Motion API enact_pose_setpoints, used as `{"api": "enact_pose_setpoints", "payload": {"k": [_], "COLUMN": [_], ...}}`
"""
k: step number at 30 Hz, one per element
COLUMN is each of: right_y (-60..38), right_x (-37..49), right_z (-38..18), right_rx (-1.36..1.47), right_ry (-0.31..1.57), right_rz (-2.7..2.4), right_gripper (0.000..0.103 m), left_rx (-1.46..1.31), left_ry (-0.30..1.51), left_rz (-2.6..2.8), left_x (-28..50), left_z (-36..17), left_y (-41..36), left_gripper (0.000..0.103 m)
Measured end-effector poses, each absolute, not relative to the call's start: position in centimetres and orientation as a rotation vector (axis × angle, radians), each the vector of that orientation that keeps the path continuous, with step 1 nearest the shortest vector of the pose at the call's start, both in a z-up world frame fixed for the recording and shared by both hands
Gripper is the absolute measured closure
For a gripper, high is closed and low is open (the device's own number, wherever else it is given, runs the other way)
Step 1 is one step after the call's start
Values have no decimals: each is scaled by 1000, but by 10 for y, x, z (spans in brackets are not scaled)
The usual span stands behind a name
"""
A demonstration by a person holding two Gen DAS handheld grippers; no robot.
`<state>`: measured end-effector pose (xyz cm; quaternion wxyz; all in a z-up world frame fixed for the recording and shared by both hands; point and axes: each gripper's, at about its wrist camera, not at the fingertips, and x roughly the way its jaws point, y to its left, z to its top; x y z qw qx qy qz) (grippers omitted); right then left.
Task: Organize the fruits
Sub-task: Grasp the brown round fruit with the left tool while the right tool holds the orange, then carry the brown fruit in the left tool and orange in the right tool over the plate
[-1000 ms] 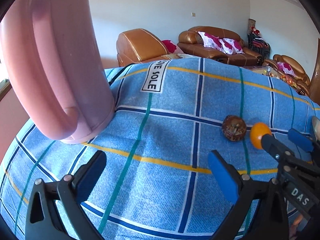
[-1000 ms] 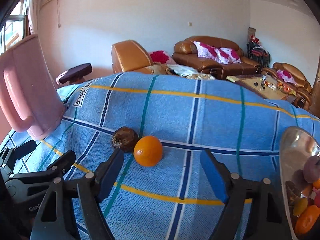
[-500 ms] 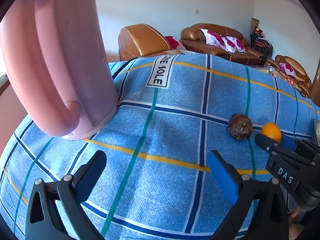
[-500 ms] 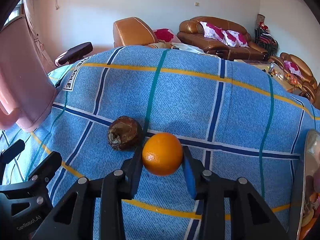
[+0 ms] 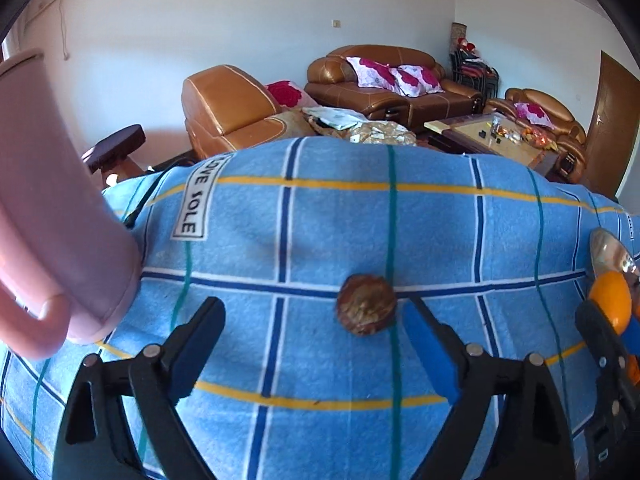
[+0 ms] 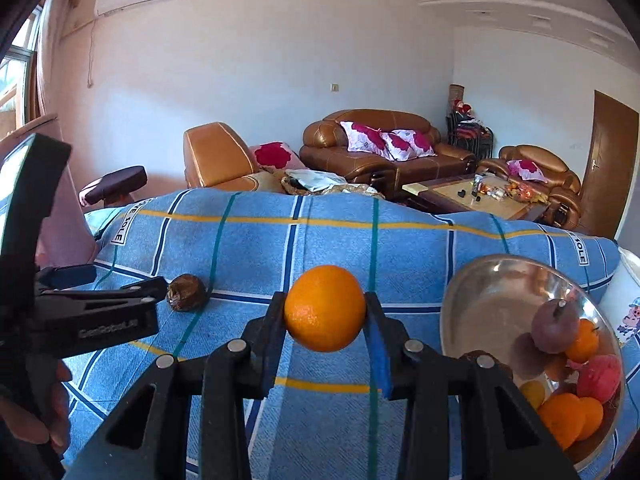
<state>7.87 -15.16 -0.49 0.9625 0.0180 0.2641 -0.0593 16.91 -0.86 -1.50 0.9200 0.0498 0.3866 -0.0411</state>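
An orange (image 6: 325, 307) hangs above the blue checked cloth (image 6: 332, 248) with my right gripper (image 6: 325, 300) shut on it, its pads pressing both sides. It also shows at the right edge of the left wrist view as the orange (image 5: 610, 300). A brown wrinkled fruit (image 5: 366, 310) lies on the cloth between the fingers of my left gripper (image 5: 312, 312), close to the right pad. Those jaws are closing, and neither pad touches the fruit. The steel bowl (image 6: 492, 300) at the right holds several fruits.
A tall pink jug (image 5: 52, 240) stands on the cloth at the left. A person's hand (image 6: 40, 412) holds the left gripper (image 6: 116, 280). Beyond the cloth's far edge are brown leather sofas (image 6: 384, 148) and a low table (image 6: 480, 196).
My right gripper closed on the orange and lifted it off the cloth toward the bowl. My left gripper moved right, bringing the brown fruit between its fingers, and began closing.
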Motion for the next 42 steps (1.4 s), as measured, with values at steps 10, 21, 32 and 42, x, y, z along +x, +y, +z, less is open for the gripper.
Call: {"api": "enact_pose_setpoints", "payload": {"k": [10,21,32,42], "right_y": [-171,-164,-151,-158], "right_x": [82,80,66,40], "right_z": [-4,-2,4,7], "right_rx": [98,58,-27,-29], "right_ry": [560,540,463,454], "right_rz": [-92,-111,-173,-219], "right_gripper": [63,63,63,63], "left_rx": [75,64,71,34], "left_ry": [881,872,703,671], "left_rz": [-55,-102,-31,-23], "left_x": [202,197,143,110], "left_z": [-43,-41,-18,-16], "left_y": [-30,-29,-20,-7], "left_gripper": [25,60,60,60]}}
